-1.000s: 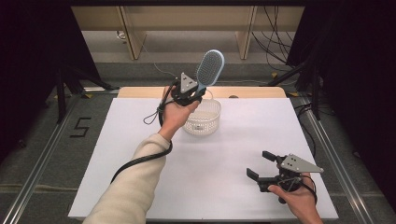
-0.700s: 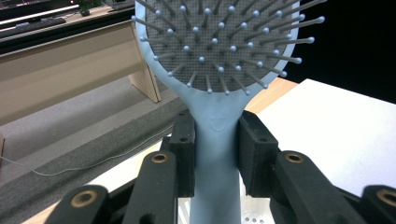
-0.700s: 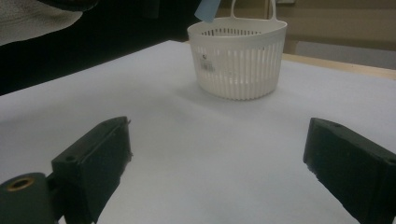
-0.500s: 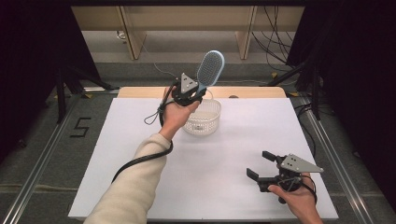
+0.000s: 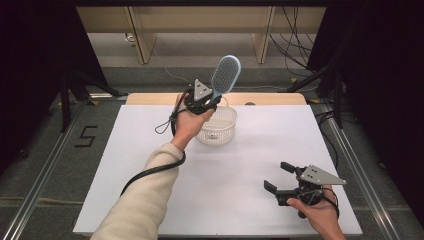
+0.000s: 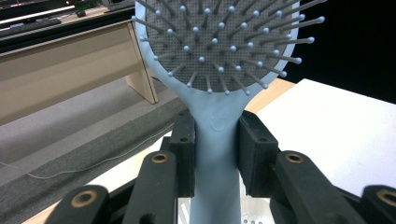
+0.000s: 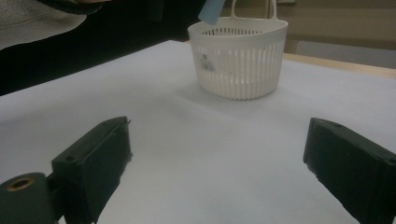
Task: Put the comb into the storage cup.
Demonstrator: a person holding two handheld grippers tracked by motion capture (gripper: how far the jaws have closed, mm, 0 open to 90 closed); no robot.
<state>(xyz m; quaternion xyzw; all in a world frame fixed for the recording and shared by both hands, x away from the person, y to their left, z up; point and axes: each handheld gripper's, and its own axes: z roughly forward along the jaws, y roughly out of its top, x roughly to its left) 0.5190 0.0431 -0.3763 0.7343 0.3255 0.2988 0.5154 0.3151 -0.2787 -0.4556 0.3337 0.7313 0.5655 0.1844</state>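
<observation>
Standing almost upright in the air, the light blue hairbrush (image 5: 225, 75) is held by its handle, with the bristle head at the top and leaning a little toward one o'clock in the high view. The left gripper (image 5: 209, 100) is closed on this handle: in the left gripper view the two black pads press the handle (image 6: 215, 154) from both sides, just below the place where it widens into the head. The lower end of the handle points down to the white basket (image 5: 218, 125), which stands on the white table (image 5: 150, 150) directly under the brush, at about twelve o'clock from the table's middle. In the right gripper view the blue tip (image 7: 212, 10) hangs just above the basket rim (image 7: 238, 28), apart from it.

So the long axis of the brush is close to vertical and the basket opening lies straight below, at six o'clock from the fingers. The coming move is probably a descent or a lift along this axis, and the left hand is the one that is near; a tilt could knock the handle against the rim.

The right gripper (image 5: 281, 177) rests low at five o'clock on the table, well apart from the basket, its jaws wide and holding nothing.
</observation>
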